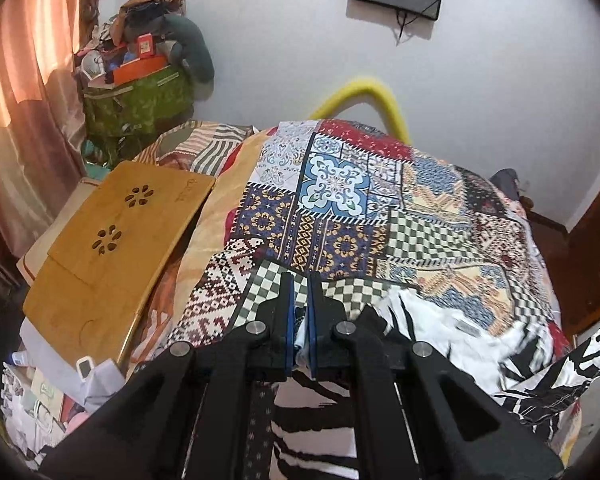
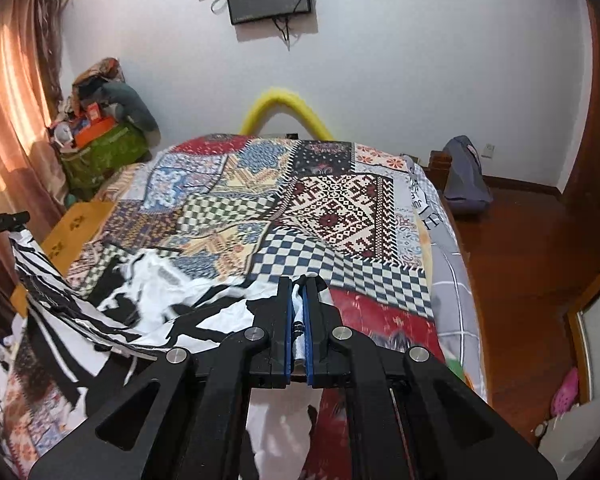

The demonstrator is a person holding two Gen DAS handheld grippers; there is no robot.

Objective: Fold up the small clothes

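A small black-and-white patterned garment hangs stretched between my two grippers over the near end of the bed. My left gripper is shut on one end of it; cloth shows between the blue pads and hangs below. My right gripper is shut on the other end of the garment, which sags to the left and partly rests on the patchwork bedspread. The tip of the left gripper shows at the left edge of the right wrist view.
The patchwork bedspread covers the bed. A bamboo lap tray lies on the bed's left side. A pile of bags and clutter stands in the far left corner. Curtains hang at left. Wooden floor and a grey bag lie right.
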